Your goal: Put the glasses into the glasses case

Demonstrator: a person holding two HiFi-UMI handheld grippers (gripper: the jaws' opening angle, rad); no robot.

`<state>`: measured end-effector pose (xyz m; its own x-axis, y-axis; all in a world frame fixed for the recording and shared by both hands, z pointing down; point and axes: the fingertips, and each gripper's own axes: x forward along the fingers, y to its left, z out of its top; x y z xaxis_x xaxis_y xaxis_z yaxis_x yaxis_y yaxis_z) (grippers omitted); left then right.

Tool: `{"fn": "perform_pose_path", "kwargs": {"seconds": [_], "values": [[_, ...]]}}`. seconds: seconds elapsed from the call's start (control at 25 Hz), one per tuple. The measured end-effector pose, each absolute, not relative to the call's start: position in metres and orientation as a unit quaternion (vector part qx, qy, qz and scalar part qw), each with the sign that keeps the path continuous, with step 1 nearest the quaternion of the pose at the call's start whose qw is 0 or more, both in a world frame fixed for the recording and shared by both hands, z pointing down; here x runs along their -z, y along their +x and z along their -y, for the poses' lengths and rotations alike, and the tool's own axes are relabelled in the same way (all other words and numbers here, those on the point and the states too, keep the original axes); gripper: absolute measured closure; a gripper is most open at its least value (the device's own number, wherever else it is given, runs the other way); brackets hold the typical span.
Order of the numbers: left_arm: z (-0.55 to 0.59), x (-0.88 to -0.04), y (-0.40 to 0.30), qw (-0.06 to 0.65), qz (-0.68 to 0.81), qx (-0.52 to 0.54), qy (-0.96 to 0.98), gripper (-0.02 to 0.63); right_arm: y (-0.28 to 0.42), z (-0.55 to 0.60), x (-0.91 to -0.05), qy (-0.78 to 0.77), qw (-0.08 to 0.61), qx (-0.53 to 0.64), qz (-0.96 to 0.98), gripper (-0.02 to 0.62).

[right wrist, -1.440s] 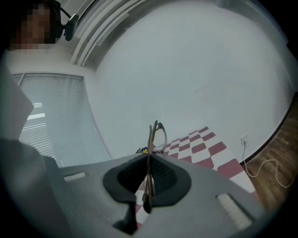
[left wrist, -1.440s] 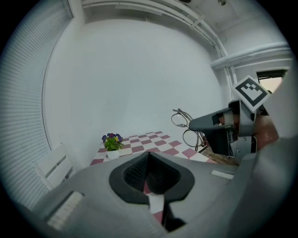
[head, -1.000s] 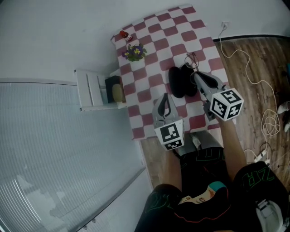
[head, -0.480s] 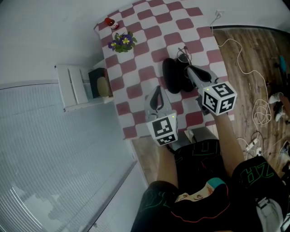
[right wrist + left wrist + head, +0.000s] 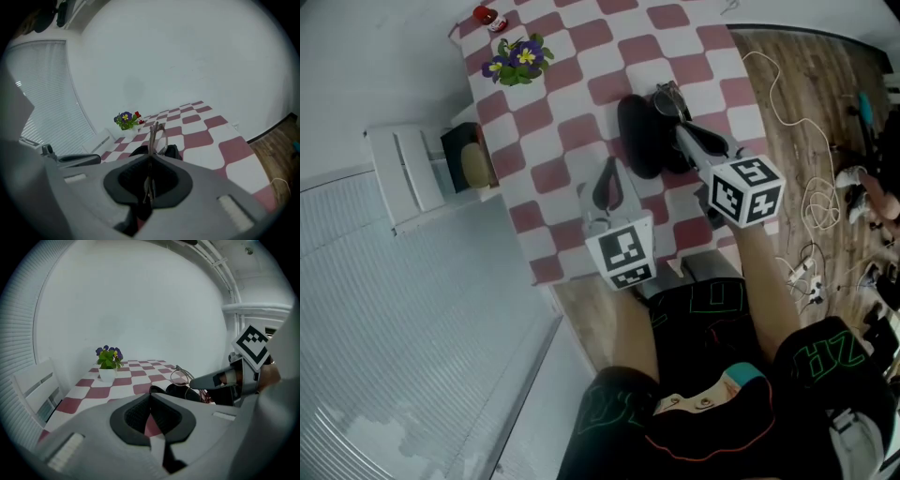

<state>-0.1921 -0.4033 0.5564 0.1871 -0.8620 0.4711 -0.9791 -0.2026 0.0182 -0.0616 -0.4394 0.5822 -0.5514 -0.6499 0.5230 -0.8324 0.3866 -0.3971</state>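
The black glasses case (image 5: 639, 139) lies open on the checked table (image 5: 581, 47). My right gripper (image 5: 682, 129) is shut on the thin-framed glasses (image 5: 667, 97), which it holds by their folded arms just above the case's right side. In the right gripper view the glasses (image 5: 156, 134) stick out upright past the shut gripper (image 5: 150, 160), with the case (image 5: 172, 151) below them. My left gripper (image 5: 607, 171) stands shut and empty to the left of the case, nearer me. The left gripper view has that gripper (image 5: 150, 398), the case (image 5: 182, 391) and the glasses (image 5: 181, 376) to its right.
A potted plant with purple flowers (image 5: 517, 60) and a small red object (image 5: 486, 15) sit at the table's far left corner. A white shelf (image 5: 401, 172) stands left of the table. Cables (image 5: 811, 192) lie on the wooden floor to the right.
The head view has shifted, so the table sits higher and further left in the picture. The right gripper still holds the glasses by the case; the left one stays shut beside it.
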Motion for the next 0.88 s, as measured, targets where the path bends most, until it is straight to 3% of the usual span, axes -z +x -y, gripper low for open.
{"fn": "perform_pose_path", "kwargs": {"seconds": [0.72,0.88], "values": [[0.407,-0.57,-0.219,0.175,0.621,-0.177,0.743,0.597,-0.061,0.436,-0.62,0.485,0.229,-0.339,0.773,0.571],[0.406,-0.563,-0.226,0.168,0.63,-0.169,0.739,0.597,-0.063,0.435,-0.617,0.488,0.233,-0.33,0.774,0.538]]}}
